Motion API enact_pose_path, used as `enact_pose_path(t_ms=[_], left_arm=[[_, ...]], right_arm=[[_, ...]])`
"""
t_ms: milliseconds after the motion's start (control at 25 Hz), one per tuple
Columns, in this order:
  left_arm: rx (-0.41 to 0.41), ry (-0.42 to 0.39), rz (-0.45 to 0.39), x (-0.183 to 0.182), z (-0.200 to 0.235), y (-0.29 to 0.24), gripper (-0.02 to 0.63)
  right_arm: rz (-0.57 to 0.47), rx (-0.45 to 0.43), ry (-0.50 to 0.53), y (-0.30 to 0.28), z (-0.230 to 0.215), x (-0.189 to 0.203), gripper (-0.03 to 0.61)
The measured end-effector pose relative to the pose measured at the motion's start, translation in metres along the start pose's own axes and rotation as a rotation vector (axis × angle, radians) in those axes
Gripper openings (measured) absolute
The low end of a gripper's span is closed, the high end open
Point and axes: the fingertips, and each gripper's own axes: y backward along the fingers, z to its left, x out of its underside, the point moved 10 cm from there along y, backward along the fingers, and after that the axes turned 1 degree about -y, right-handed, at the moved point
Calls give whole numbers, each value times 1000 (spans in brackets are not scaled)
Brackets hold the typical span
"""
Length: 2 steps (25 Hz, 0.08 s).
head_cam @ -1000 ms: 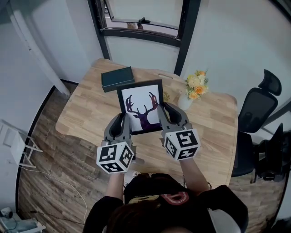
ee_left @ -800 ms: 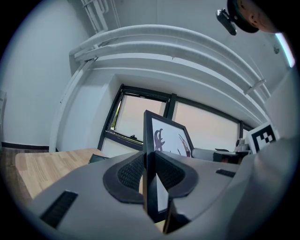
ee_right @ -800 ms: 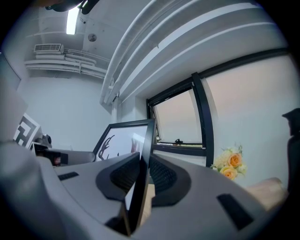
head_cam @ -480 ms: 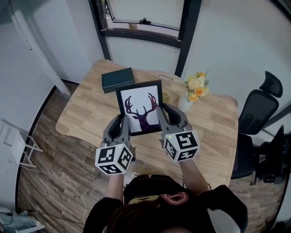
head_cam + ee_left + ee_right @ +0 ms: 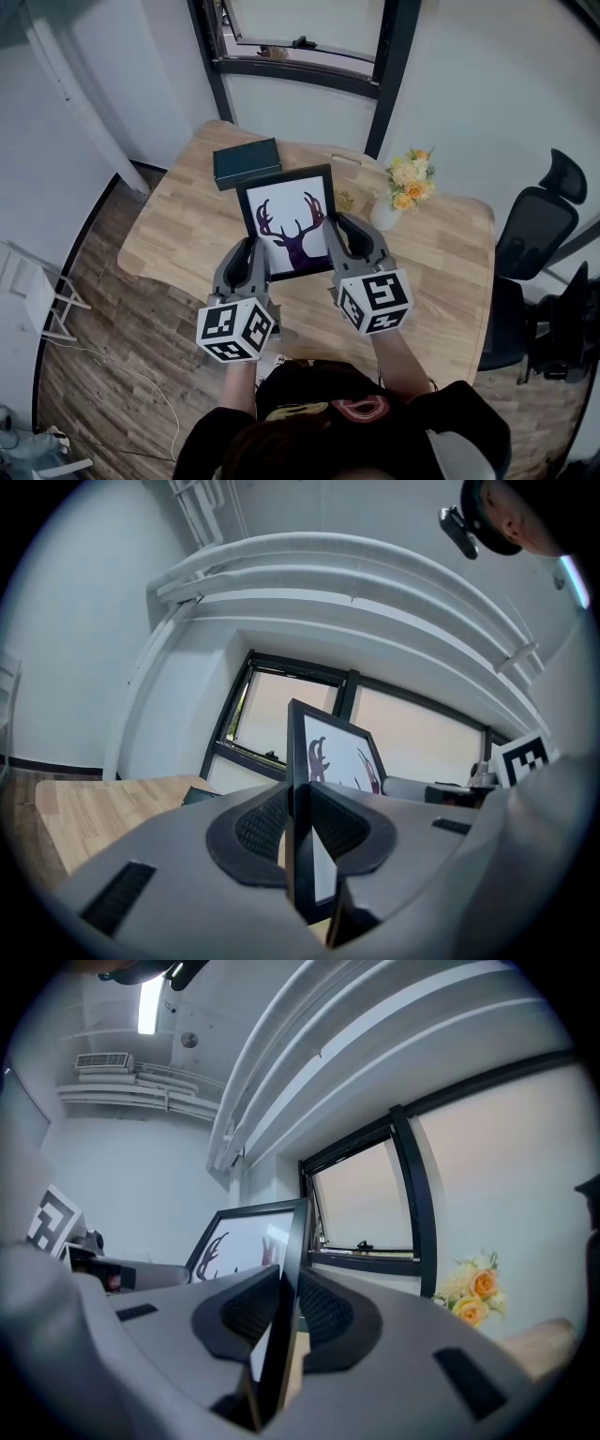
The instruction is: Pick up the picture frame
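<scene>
The picture frame [image 5: 290, 221] is clamped between left gripper [image 5: 246, 265] and right gripper [image 5: 355, 246].

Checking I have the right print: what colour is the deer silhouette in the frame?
Dark purple on white, inside the picture frame; clearest in the head view.

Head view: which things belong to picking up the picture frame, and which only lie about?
In the job: picture frame, left gripper, right gripper, both clamped on its side edges.
Lying about: dark green box, vase of flowers, office chair.

The black picture frame [image 5: 289, 223] (dark antlered deer on white) leans back, clamped at both side edges
</scene>
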Motion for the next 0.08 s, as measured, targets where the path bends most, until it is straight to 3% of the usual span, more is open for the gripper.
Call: enact_pose_path(t_ms=[80], left_arm=[[-1, 3, -1, 1, 1, 1, 83]], right_arm=[[-1, -2, 3, 0, 2, 0, 74]])
